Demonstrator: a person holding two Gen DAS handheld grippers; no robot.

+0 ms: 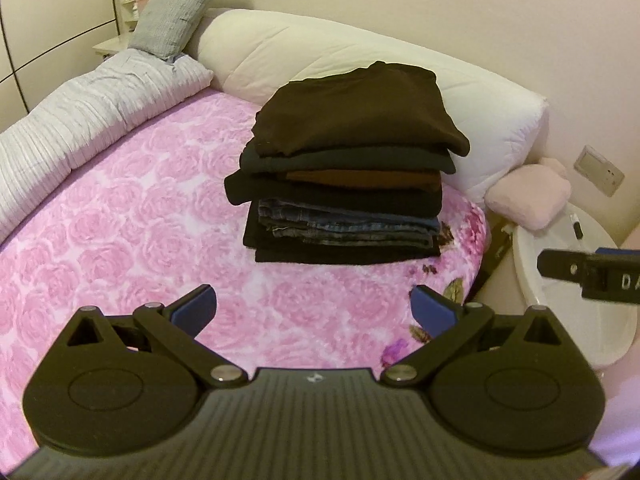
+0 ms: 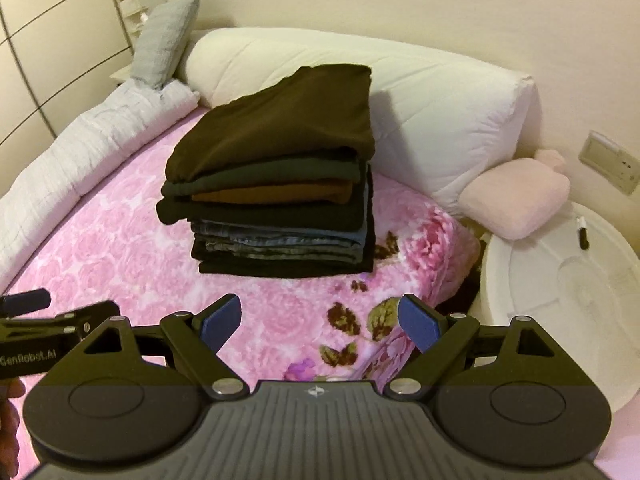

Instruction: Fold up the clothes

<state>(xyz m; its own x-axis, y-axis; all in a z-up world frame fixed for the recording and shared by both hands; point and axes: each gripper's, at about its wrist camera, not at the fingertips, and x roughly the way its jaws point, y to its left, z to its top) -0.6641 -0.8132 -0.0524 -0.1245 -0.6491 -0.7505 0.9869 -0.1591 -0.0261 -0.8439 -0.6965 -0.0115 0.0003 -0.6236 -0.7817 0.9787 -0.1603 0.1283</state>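
Nearest: my left gripper (image 1: 314, 312), blue pads spread wide, nothing between them. My right gripper (image 2: 320, 320) is the same, pads well apart and empty. Both hover above the pink rose blanket (image 1: 120, 220), short of the clothes. Each tool shows at the edge of the other's view, so they sit side by side, close together.

Middle: the stack of folded clothes (image 2: 276, 196) rests on the blanket toward the head of the bed. Top layer is a dark brown garment (image 2: 280, 120), folded, its edges overhanging the layers under it a little. Below it are a dark green piece, a rust-brown piece, black, then folded denim (image 2: 280, 240), and black again at the bottom. The pile looks square enough and stands upright.

Right of the bed: a white round table (image 2: 560, 280) with a small dark pen-like thing on it, and a pink cushion (image 2: 516, 204) wedged between table and bedding.

Far: a white quilted bolster (image 1: 360, 48) behind the stack, a rolled pale duvet along the left edge, a grey pillow (image 1: 180, 4) propped in the corner.

Judgement: no loose garment in either view, so the folding looks finished or between items. Next move calls for finding another unfolded piece out of frame; otherwise only the top layer's edges need squaring, a light pinch at the corners.
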